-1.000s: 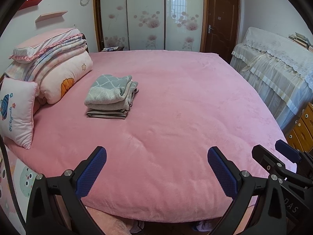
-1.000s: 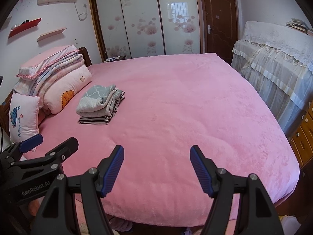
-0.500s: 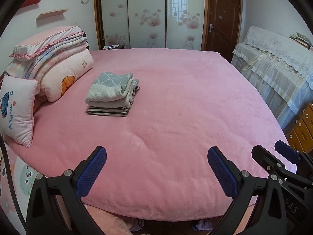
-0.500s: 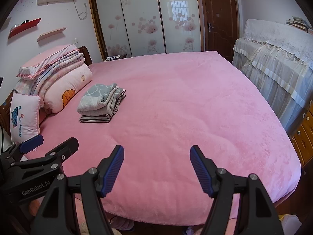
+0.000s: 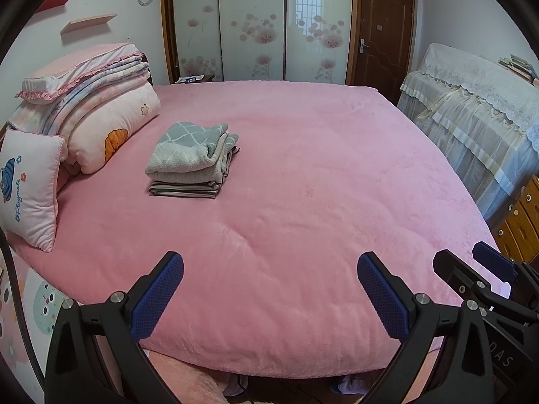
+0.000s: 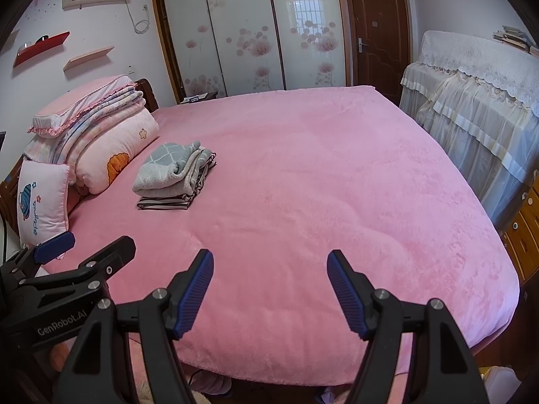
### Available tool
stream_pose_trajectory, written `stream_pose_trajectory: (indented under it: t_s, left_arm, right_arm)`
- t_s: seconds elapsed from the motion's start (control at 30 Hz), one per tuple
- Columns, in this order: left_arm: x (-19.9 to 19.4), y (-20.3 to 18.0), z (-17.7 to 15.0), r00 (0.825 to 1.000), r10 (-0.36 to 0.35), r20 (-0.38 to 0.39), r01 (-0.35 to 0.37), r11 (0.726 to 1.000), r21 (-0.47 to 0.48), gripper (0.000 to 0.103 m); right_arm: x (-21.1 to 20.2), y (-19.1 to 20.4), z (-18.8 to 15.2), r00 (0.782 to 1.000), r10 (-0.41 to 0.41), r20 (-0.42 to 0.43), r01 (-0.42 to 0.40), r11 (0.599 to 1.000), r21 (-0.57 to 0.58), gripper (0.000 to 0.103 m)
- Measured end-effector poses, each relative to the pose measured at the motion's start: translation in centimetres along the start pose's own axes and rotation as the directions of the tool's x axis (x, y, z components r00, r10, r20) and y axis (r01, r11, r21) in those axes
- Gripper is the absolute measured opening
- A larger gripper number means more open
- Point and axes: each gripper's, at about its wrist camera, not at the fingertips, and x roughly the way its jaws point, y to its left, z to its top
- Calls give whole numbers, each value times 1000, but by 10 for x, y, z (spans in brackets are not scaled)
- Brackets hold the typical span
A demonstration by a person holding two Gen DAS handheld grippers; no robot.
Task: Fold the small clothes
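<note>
Hovering agape — left tongs, right tongs — near bed, clothes stack apart.

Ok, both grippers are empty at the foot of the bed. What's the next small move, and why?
Probably bring both grippers back and down toward the bed's foot edge to look for the next garment. The left gripper and right gripper are open and hold nothing, the folded stack looks finished, and the pink bedspread shows no loose clothes; cloth seems to show below its near edge.

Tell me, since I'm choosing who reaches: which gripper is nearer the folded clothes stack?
Left, probably. The left gripper sits more in line with the folded clothes stack; the right gripper is farther right.
</note>
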Motion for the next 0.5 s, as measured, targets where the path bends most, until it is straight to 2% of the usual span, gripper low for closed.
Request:
stream_pose_trajectory:
  t_s: [0.33, 0.5]
  left_arm:
    - [2, 1, 0, 1000, -4, -3, 5, 1000, 6, 102]
    - [3, 4, 1, 999, -36, -5, 36, 999, 11, 102]
  right_arm:
    - [1, -2, 0, 1000, 2, -3, -2, 1000, 2, 70]
    - [4, -3, -5, 1000, -8, -8, 8, 1000, 9, 70]
